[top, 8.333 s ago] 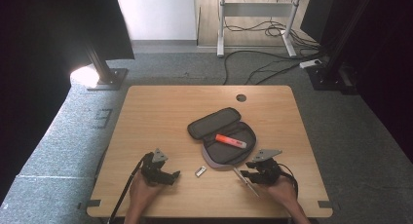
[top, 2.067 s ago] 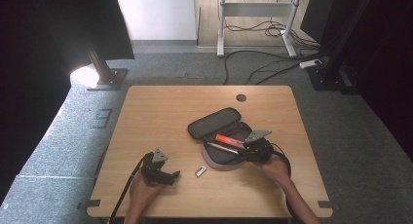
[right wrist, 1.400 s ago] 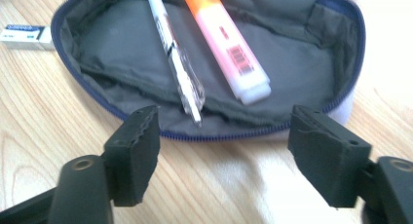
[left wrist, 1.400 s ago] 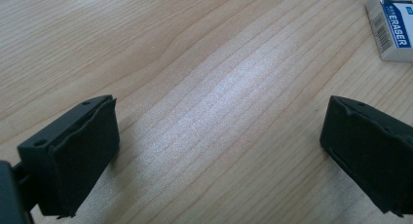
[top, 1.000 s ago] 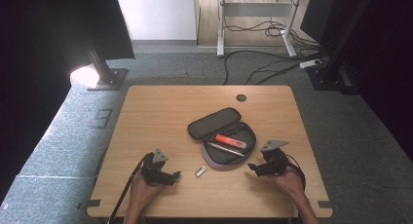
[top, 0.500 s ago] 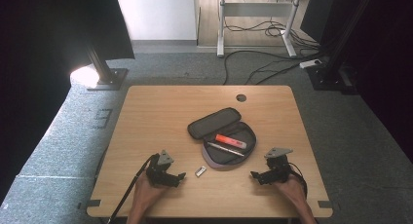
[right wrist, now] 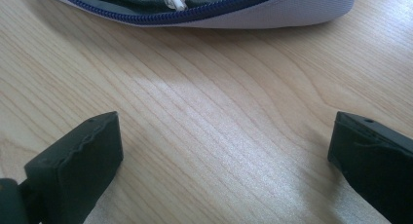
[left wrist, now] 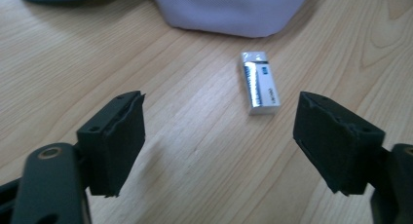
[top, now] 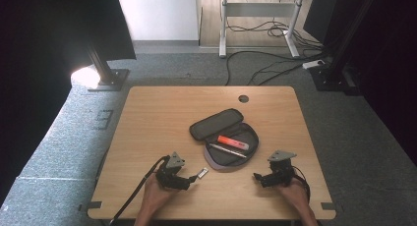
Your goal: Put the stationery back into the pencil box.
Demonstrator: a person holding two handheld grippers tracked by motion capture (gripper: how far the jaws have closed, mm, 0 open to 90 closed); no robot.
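I'm lining up my left gripper (left wrist: 219,146) on the little silver USB stick (left wrist: 261,83) near the table's (top: 162,118) front edge; jaws apart, just been closing, stick lying ahead, long axis pointing away. Right gripper (right wrist: 224,165) is sitting wide open, farther off.

Your table (top: 162,113) | open pouch (top: 231,155) at centre | marker (top: 233,142) and pen (top: 227,151) in it | small stick (top: 201,173) at pouch's 7 o'clock | left gripper (top: 193,178) just at stick's 8 o'clock | right gripper (top: 256,177) at pouch's 4 o'clock

left hand-held gripper (top: 193,178): jaws narrowing, nearer USB stick (top: 201,173) | right hand-held gripper (top: 257,177): withdrawn from pencil case (top: 227,159), reopened
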